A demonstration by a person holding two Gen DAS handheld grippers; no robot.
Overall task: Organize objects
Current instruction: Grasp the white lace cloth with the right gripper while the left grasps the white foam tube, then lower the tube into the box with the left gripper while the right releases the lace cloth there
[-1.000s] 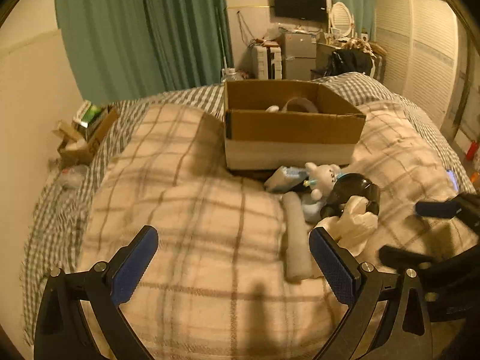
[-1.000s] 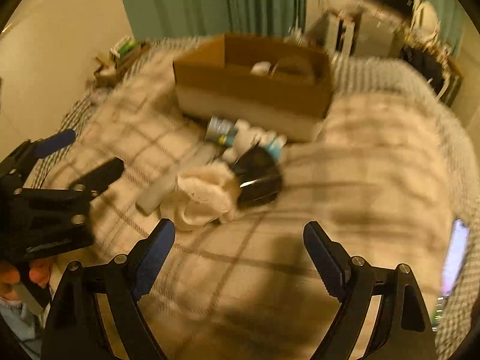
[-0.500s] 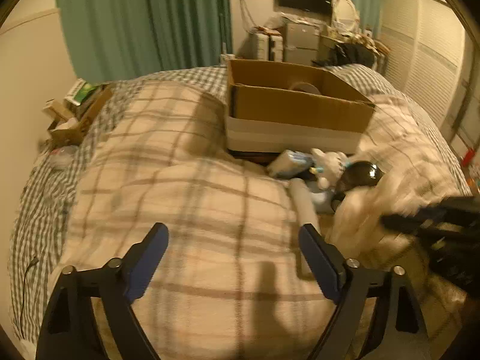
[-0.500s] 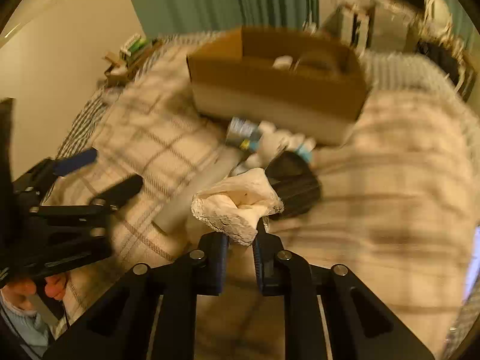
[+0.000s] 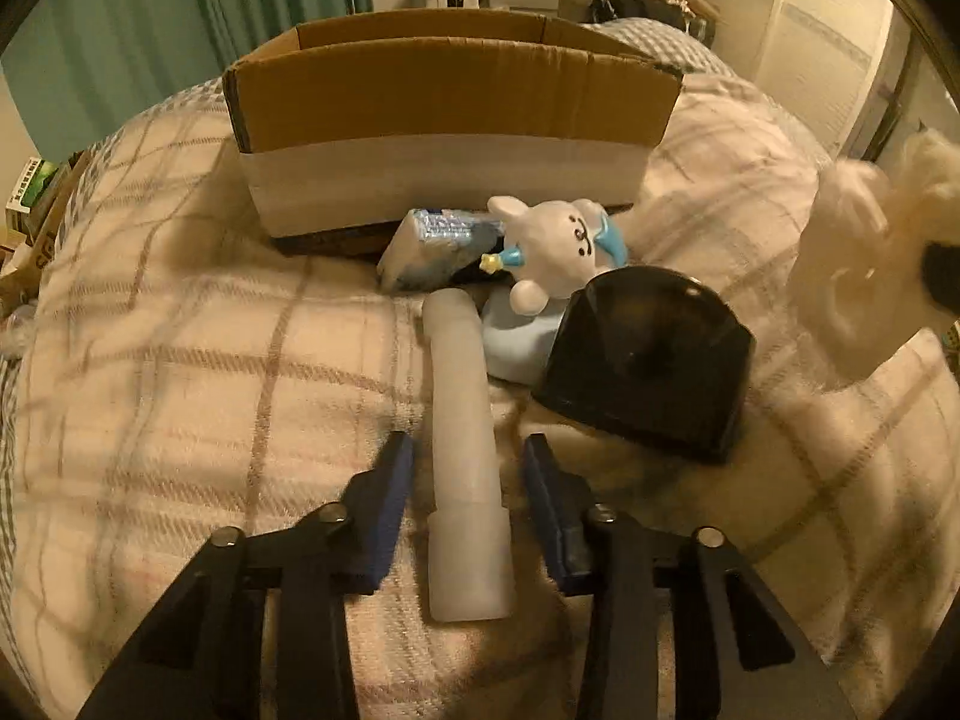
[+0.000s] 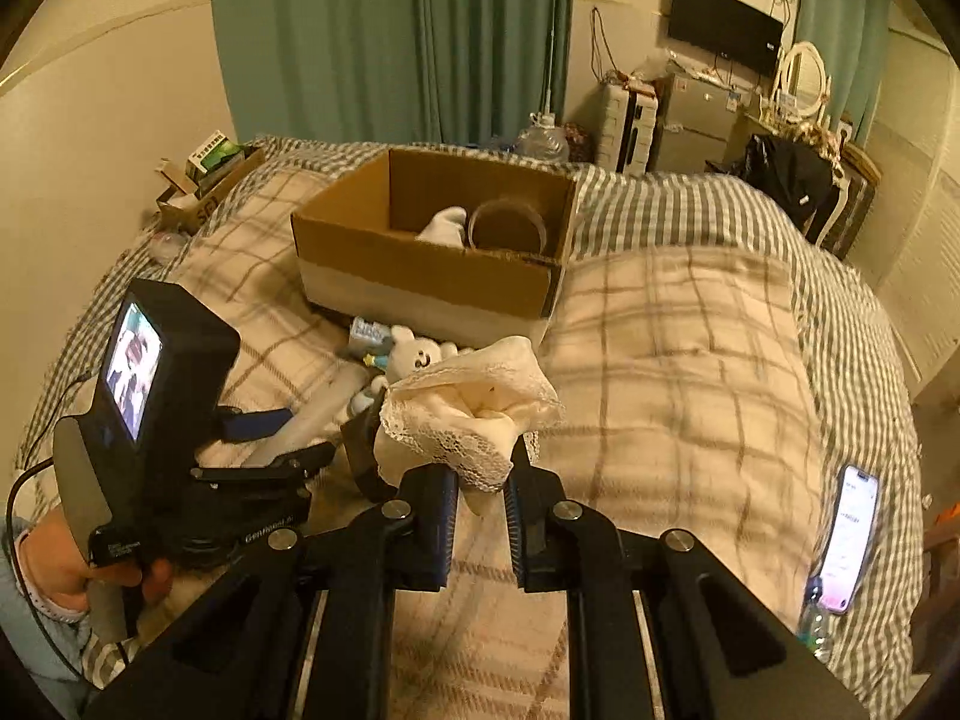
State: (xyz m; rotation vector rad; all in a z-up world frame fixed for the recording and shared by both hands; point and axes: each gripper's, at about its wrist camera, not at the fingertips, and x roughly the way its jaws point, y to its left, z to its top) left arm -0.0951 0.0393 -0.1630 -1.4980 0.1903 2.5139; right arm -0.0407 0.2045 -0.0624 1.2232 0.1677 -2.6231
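From the left wrist we see the left gripper (image 5: 468,474) lowered over a frosted white plastic tube (image 5: 461,450) lying on the cream plaid blanket (image 5: 180,372); its jaws are closing with the tube between them, a gap on each side. Beyond lie a black domed plastic case (image 5: 651,363), a white plush rabbit toy (image 5: 555,252) and an open brown cardboard box (image 5: 450,120).

From the right wrist, our right gripper (image 6: 480,495) is clamped on a cream lace-edged cloth (image 6: 468,414), seemingly clear of the blanket. A person's hand (image 6: 72,570) holds the left gripper's handle.
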